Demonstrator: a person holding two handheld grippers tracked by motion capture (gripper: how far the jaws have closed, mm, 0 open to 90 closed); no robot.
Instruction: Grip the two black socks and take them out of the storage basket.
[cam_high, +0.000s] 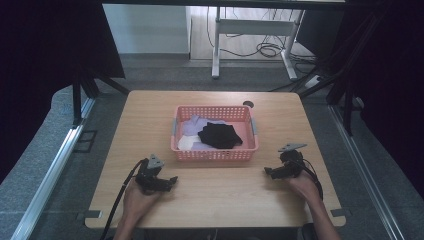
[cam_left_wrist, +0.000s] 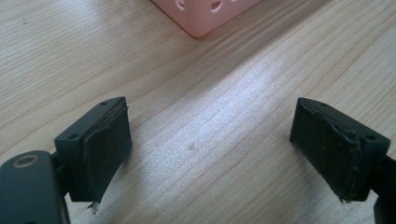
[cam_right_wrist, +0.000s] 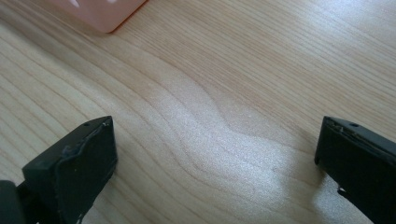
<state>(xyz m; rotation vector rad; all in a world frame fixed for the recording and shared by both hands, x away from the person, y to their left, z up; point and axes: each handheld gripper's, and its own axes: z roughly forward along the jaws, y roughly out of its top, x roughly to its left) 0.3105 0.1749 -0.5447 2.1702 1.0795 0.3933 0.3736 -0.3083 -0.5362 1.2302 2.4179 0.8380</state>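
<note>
A pink basket (cam_high: 215, 154) sits at the middle of the bench (cam_high: 150, 110), nearer the far edge than the near one, and holds a loose heap of cloth: a black piece (cam_high: 220, 134) on top, pale lilac and white pieces (cam_high: 192, 125) under it toward the basket's left end. The left claw (cam_high: 167, 181) and right claw (cam_high: 270, 172) rest near the near edge, one to each side of the basket, each with its jaws wide apart over bare wood and nothing between them. The cloth looks light, limp and unbreakable; it should bunch and drape when lifted. A raised fold of the black piece seems the best place to pinch, clear of the perforated wall.
</note>
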